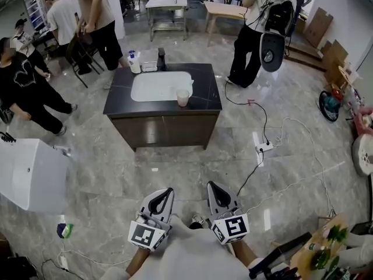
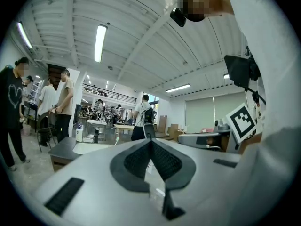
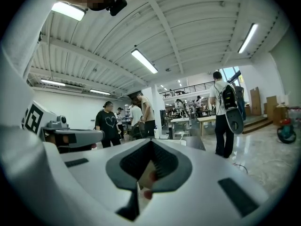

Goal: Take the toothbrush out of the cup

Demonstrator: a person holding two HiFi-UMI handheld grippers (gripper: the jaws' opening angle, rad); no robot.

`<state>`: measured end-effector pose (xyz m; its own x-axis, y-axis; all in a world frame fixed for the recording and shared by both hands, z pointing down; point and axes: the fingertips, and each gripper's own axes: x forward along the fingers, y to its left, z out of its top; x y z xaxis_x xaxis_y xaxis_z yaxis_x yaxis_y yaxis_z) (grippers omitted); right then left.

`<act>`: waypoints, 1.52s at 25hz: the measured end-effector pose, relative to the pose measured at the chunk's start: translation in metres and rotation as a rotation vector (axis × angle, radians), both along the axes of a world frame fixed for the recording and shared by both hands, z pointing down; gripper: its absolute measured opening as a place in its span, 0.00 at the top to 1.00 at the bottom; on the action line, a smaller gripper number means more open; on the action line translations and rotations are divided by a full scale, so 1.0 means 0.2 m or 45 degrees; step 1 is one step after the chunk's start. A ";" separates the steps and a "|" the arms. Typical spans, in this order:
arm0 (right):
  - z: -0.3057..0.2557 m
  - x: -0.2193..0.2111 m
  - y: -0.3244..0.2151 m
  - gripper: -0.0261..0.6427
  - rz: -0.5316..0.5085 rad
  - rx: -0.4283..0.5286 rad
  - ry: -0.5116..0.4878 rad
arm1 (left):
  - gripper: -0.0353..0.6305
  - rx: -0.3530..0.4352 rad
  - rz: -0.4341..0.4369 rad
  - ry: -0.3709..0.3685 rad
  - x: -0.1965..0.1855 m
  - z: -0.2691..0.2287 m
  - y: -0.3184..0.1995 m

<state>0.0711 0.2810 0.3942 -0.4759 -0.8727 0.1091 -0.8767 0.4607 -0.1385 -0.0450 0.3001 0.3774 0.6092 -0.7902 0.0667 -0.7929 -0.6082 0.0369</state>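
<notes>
A small pinkish cup point(image 1: 182, 97) stands on the dark sink counter point(image 1: 207, 101), at the right rim of the white basin point(image 1: 156, 86), several steps ahead of me. At this distance I cannot make out a toothbrush in it. My left gripper point(image 1: 168, 192) and right gripper point(image 1: 211, 186) are held close to my body at the bottom of the head view, side by side, pointing toward the counter. Both are shut with nothing between their pads, as the left gripper view point(image 2: 150, 128) and the right gripper view point(image 3: 151, 142) also show.
A soap bottle point(image 1: 134, 62) and a dark faucet point(image 1: 161, 58) stand at the counter's far edge. People stand left of the counter point(image 1: 23, 92) and behind it at the right point(image 1: 262, 28). A white tub point(image 1: 29, 174) is at my left. A cable and power strip point(image 1: 263, 147) lie on the marble floor.
</notes>
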 end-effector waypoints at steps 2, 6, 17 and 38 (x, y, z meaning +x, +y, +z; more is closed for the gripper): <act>0.00 -0.01 0.00 0.96 0.010 -0.001 0.006 | 0.95 -0.002 0.007 0.005 -0.02 0.00 0.00; -0.02 -0.08 0.00 0.96 0.014 0.011 0.014 | 0.95 0.005 0.026 0.009 -0.08 0.00 -0.01; -0.07 -0.22 -0.02 0.96 0.037 0.046 0.005 | 0.95 0.018 0.057 0.010 -0.22 0.00 -0.05; -0.02 -0.20 -0.54 0.96 0.016 0.068 0.012 | 0.95 0.019 0.047 0.013 -0.20 0.06 -0.56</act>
<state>0.0307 0.1721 0.3905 -0.4637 -0.8835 0.0667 -0.8838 0.4559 -0.1056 -0.0853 0.1878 0.3888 0.6383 -0.7682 0.0489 -0.7698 -0.6373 0.0356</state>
